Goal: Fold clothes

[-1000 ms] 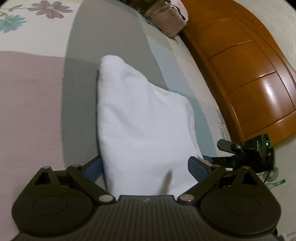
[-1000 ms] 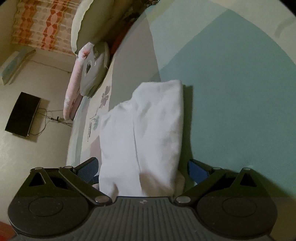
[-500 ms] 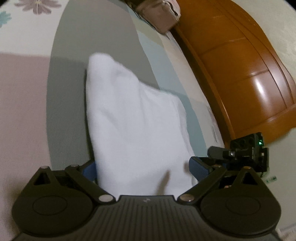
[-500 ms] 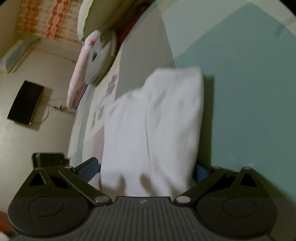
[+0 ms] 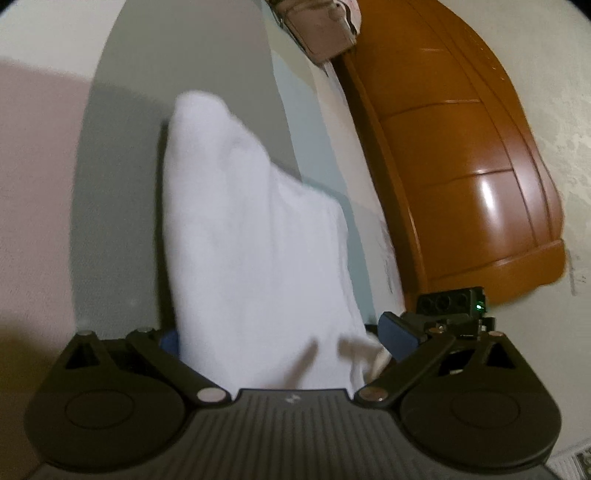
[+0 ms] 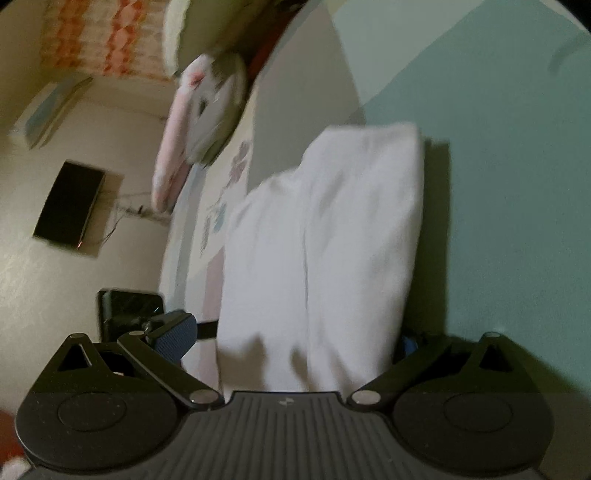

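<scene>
The fingers of the left gripper [image 5: 280, 338] were spread wide, with the near end of the white garment [image 5: 255, 240] lying between them; no pinch on the cloth could be confirmed. The fingers of the right gripper [image 6: 291, 338] were likewise seen apart, the same white garment [image 6: 325, 251] passing between them. The garment was found stretched away from both grippers across the bed [image 5: 122, 110], its far end rounded and its body already doubled lengthwise. It was judged that a fold was in hand; for a clean result, both near corners should be taken level and carried together, so that the edges are laid flush rather than skewed. On the left gripper's side, the wooden headboard [image 5: 461, 147] was noted near the mattress edge, with a pinkish bundle [image 5: 321, 29] at the head of the bed; movement that way was judged restricted. Bare coverlet was seen beyond the garment in the right wrist view, with a plush toy [image 6: 199, 122] well apart from it.
</scene>
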Demonstrator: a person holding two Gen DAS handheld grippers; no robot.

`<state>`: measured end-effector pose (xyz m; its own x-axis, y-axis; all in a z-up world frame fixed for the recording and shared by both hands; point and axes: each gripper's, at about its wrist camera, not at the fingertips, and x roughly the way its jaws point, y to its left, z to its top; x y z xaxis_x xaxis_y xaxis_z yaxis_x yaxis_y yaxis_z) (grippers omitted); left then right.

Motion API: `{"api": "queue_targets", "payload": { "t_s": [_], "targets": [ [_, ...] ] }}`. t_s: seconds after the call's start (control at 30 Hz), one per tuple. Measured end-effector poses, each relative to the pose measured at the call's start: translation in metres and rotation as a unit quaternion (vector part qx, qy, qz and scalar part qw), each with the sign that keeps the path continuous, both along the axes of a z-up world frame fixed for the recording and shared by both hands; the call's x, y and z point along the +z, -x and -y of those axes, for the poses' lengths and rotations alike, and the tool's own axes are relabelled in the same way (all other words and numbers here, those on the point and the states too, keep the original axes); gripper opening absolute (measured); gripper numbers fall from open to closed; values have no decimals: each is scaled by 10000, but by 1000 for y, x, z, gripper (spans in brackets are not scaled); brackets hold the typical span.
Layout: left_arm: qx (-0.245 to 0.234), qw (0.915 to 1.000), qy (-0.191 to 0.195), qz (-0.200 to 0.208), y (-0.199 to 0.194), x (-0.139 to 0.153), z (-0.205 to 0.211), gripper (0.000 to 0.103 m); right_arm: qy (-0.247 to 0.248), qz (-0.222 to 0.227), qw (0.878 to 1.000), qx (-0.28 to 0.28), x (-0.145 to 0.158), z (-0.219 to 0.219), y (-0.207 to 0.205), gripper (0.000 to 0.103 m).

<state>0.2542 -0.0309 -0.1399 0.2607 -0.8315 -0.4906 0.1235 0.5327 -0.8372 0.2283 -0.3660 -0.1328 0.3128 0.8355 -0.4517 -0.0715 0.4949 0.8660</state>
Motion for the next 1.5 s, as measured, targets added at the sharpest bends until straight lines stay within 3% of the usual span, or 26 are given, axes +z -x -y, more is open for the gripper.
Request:
{"api": "queue_targets", "payload": {
  "t_s": [0.13, 0.27, 0.3, 0.37, 0.4, 0.43, 0.53, 0.63, 0.8, 0.87, 1.03, 1.23, 1.5],
  "targets": [
    [-104, 9999, -104, 86, -10, -2, 9, 94, 74, 283, 9995, 137, -2, -4, -2, 103],
    [-119, 9990, -342, 256, -13, 1, 23, 90, 223, 278, 9994, 52, -4, -5, -15, 94],
    [-113, 9986, -409, 320, -11, 1, 24, 84, 277, 277, 9992, 8, -5, -3, -13, 84],
    [12, 9983, -484, 337, -7, -3, 18, 58, 388, 279, 9988, -81, -8, 1, -9, 64],
    [89, 9981, -513, 331, -5, -6, 13, 52, 489, 344, 9981, -133, -7, 0, -6, 48],
    [148, 9980, -533, 296, -5, -8, 10, 44, 589, 410, 9972, -185, -5, -2, -4, 39],
    [168, 9956, -851, 351, -4, 0, 21, 34, 890, 607, 9936, -341, -2, -6, 4, 39],
    [162, 9925, -1122, 453, -2, 10, 30, 34, 1190, 803, 9884, -497, 1, -10, 12, 39],
    [186, 9951, -804, 539, 2, 22, 27, 33, 1905, 1300, 9715, -540, 24, -29, 24, 37],
    [55, 9953, -742, 627, 3, 30, 30, 27, 1931, 1428, 9693, -531, 34, -27, 28, 36],
    [-125, 9951, -567, 795, -8, 46, 64, 27, 2228, 1885, 9549, -552, 62, -23, 34, 36],
    [-414, 9939, -337, 966, -28, 62, 115, 27, 2557, 2103, 9392, -910, 88, 19, 38, 36],
    [-851, 9907, -69, 1062, -67, 68, 205, 25, 3195, 2033, 9132, -1505, 98, 123, 21, 36]
  ]
}}
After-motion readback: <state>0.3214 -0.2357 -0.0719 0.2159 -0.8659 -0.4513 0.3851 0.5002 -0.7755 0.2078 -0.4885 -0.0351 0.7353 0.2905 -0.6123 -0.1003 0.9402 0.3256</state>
